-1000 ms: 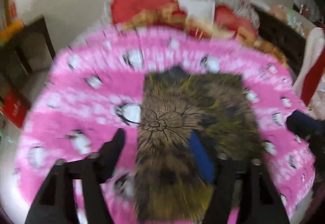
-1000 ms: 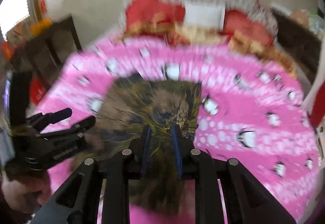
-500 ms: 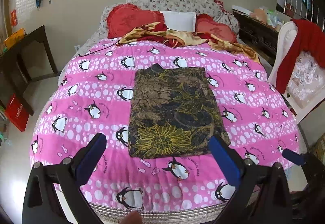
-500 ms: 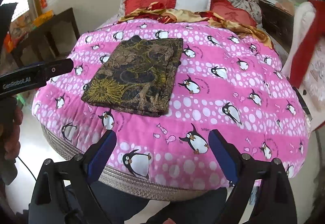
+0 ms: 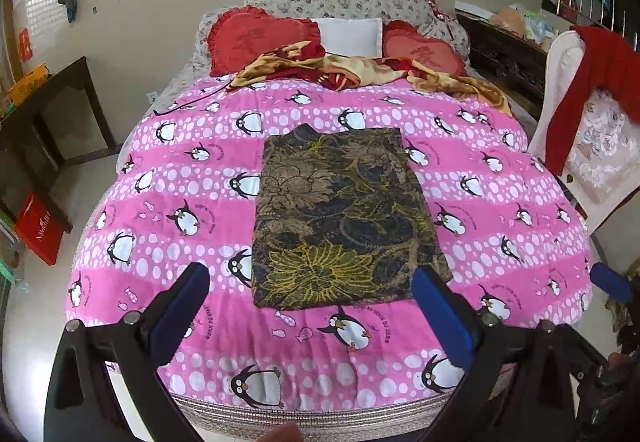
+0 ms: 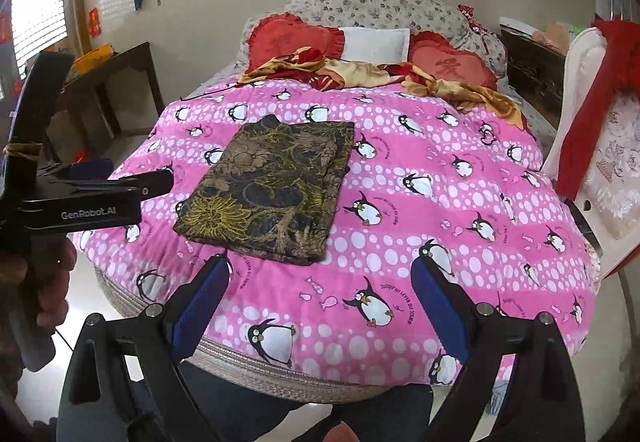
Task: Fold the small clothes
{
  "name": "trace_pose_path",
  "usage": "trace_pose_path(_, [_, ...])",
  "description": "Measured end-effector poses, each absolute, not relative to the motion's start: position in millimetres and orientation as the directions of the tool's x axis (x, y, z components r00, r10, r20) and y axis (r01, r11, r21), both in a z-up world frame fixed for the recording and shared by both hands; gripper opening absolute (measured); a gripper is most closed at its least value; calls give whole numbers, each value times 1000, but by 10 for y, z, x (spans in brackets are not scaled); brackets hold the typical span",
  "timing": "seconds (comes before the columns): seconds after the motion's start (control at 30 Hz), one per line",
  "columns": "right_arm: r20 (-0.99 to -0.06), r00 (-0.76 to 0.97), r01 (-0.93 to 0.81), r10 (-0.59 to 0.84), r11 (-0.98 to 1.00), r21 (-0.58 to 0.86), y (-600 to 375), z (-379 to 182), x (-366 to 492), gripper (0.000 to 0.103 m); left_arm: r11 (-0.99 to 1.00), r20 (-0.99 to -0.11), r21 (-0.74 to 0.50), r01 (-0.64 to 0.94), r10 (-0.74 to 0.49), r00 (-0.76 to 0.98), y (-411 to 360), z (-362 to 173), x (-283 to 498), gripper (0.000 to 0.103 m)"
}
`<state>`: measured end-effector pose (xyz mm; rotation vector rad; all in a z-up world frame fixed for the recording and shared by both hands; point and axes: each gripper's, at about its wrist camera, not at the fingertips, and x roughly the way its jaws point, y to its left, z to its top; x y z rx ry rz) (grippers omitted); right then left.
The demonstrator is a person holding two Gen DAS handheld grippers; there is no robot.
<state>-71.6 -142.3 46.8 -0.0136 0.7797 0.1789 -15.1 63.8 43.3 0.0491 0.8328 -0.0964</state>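
The folded garment (image 5: 340, 222) lies flat on the pink penguin-print quilt (image 5: 500, 209), a neat upright rectangle of dark cloth patterned with tan and brown flowers and one bright yellow bloom along its near edge. Its edges are fairly straight; a small dark tab of fabric pokes out at the far left corner. In the right wrist view the same garment (image 6: 272, 189) shows layered edges along its right side, where the folds stack.

The left gripper (image 5: 312, 306) hangs in front of the bed's near edge, its blue-padded jaws spread wide with nothing between them. The garment sits just ahead of it, its near edge spanning most of the gap between the two fingers, and it touches neither pad. Its jaws have just been opening.

The right gripper (image 6: 320, 302) is likewise spread wide and empty, its jaws having just been opening as well. From it, the garment lies ahead and off to the left, well clear of the left pad.

Beyond the garment, at the head of the bed, sit two red heart-shaped cushions (image 5: 256, 37) with a white pillow (image 5: 348, 35) between them and a crumpled gold-and-red blanket (image 5: 352, 73) in front.
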Motion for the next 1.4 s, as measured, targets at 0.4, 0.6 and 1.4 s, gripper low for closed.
trace_pose_path(0.4, [-712,686,-171,148,984,40,-1381,430,-724,97,995,-786,-35,90,-83,612,666,244,-118,103])
trace_pose_path(0.6, [-728,671,-165,141,986,38,-1427,367,-711,97,994,-817,-14,107,-73,572,645,83,-138,103])
trace_pose_path(1.4, [-759,640,-137,118,990,38,-1521,253,-588,97,991,-867,-12,135,-77,492,589,-142,-80,103])
